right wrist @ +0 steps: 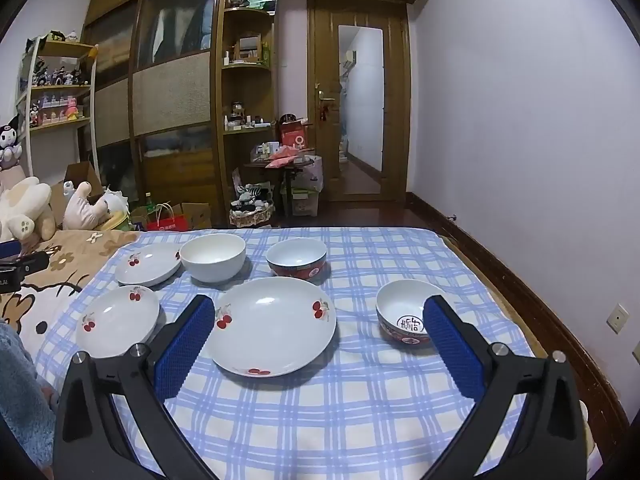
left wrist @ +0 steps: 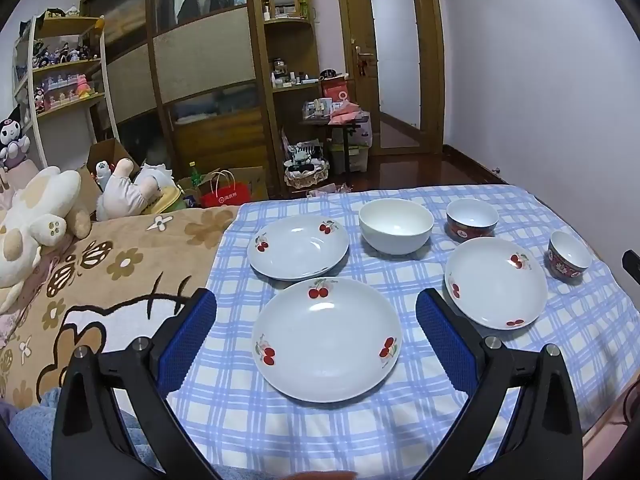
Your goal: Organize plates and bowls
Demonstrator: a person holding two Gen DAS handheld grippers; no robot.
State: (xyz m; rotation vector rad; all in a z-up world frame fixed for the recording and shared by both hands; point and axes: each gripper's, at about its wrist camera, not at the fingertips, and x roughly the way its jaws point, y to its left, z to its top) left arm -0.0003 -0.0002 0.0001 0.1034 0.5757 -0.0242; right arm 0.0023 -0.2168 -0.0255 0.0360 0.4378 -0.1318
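Surface: a bed under a blue checked cloth [left wrist: 320,432]; all the crockery sits on it, nothing stacked.

Left claw [left wrist: 316,344]: fingers spread wide, pinching nothing. It hovers over the near edge of the cloth, tilted down.

Right claw [right wrist: 319,344]: also spread wide and empty, tilted down.

Near plate [left wrist: 326,340]: in the left view it lies at lower centre, straight ahead and framed between the two blue pads, not touched by either.

Far plate [left wrist: 298,246]: above and left of the near plate, close behind it.

Right plate [left wrist: 496,282]: right of centre in the left view; in the right view it lies just ahead of the left pad.

White bowl [left wrist: 396,226]: upper centre, behind the plates.

Red bowls: larger [left wrist: 472,218] at upper right, smaller [left wrist: 568,260] at far right; in the right view the smaller one sits partly behind the right pad.

Key relation: the near plate lies dead ahead of the left claw, the right plate ahead of the right one. Being round, the plates fix no grip axis; a rim grip from the near side looks likeliest.

Progress: seemingly not yet begun.
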